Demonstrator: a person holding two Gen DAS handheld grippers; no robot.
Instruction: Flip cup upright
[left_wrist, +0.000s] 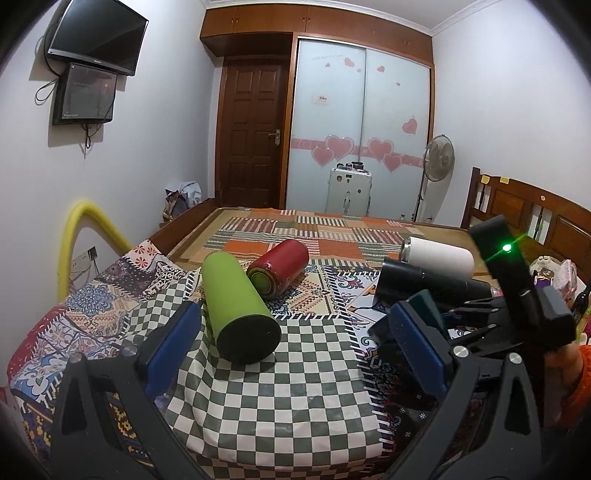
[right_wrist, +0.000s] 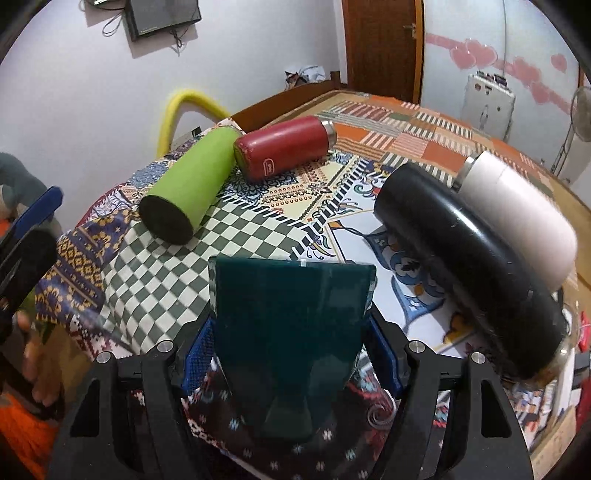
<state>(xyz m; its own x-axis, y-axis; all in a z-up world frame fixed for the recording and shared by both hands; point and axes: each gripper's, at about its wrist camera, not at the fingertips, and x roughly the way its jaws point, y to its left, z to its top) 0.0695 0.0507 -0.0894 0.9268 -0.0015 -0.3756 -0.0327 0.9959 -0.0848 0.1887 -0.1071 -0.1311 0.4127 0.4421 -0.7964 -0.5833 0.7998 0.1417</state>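
The right gripper (right_wrist: 291, 354) is pinching a dark teal cup (right_wrist: 291, 325) btwn its blue pads, held low over the patterned cloth (right_wrist: 155, 280) w/ the flat end facing away; can't tell if it's rim-up. The left gripper (left_wrist: 295, 347) is spread wide, empty, w/ the green bottle (left_wrist: 236, 314) lying just ahead. Risks, as I judge it: the cup looks smooth & tapered, so it may slip during rotation; the black bottle (right_wrist: 465, 266) & white bottle (right_wrist: 517, 214) lie near on the right, a wide swing could knock them rolling; soft bedding may tip the cup when set down.
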